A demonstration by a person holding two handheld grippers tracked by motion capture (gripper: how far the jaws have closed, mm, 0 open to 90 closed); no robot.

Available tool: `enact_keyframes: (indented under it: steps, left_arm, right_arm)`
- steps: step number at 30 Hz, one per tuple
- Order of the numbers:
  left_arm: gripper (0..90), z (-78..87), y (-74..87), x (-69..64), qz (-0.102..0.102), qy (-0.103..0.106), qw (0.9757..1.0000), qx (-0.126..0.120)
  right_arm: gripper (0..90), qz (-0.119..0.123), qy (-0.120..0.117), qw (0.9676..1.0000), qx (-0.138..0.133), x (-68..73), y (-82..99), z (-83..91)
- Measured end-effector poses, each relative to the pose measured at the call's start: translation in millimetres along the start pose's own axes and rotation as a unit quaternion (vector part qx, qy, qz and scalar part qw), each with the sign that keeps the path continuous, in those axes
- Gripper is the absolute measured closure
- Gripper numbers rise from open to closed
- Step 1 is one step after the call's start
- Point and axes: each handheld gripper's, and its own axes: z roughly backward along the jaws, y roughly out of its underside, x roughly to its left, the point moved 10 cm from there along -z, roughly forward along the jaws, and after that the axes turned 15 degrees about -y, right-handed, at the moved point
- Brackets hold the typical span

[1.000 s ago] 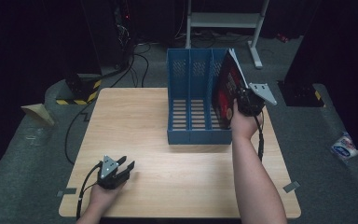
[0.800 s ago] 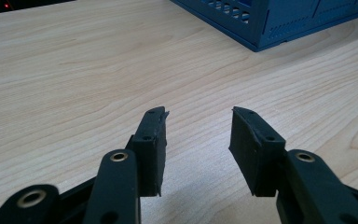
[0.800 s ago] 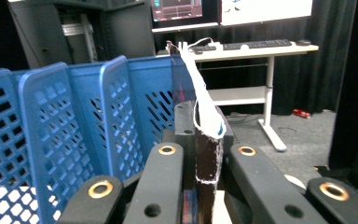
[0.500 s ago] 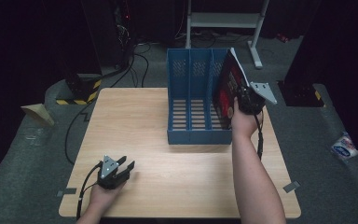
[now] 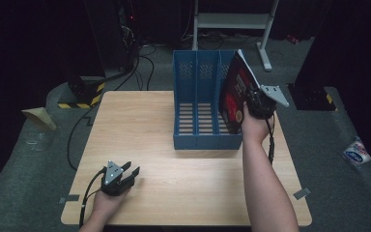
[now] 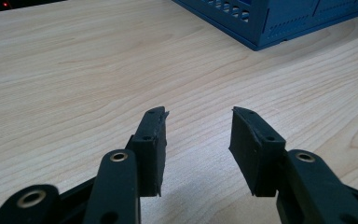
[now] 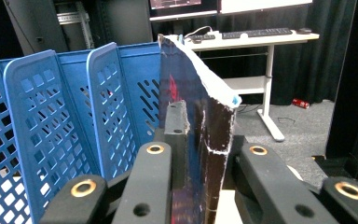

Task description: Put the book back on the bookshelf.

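Over the last second almost nothing shifts — my right gripper (image 5: 252,107) stays clamped on the red-and-black book (image 5: 235,96), tilted over the rightmost slot of the blue file rack (image 5: 198,104). My left gripper (image 5: 125,175) rests jaws apart on the table (image 5: 140,116) — lowering comes next, I judge.

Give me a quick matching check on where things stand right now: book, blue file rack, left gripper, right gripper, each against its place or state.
Things:
1. book
2. blue file rack
3. left gripper
4. right gripper

States:
A. open, low over the near left part of the table, holding nothing
B. stands on the far middle of the table, its slots open toward the top
C. shut on the book's edge
D. held upright and tilted at the rack's right-hand end

Pairs: 1-D, 2-B, 3-A, 4-C
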Motion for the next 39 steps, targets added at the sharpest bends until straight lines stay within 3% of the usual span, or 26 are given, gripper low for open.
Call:
enact_keyframes:
  steps: [8, 20, 39]
  left_arm:
    - [55.4, 0.0, -0.2, -0.1, 0.001, -0.001, 1.0, -0.001]
    - [55.5, -0.1, 0.0, -0.1, -0.001, 0.0, 1.0, 0.0]
    - [55.1, -0.7, 0.4, -0.5, -0.003, 0.003, 1.0, 0.004]
  right_arm:
    - [75.6, 0.0, -0.005, 1.0, 0.002, 0.0, 0.7, 0.1]
    - [63.2, -0.003, -0.015, 0.9999, 0.002, -0.3, -1.0, 1.8]
    - [55.8, 0.002, -0.028, 0.9994, 0.02, -1.5, 3.0, 0.8]
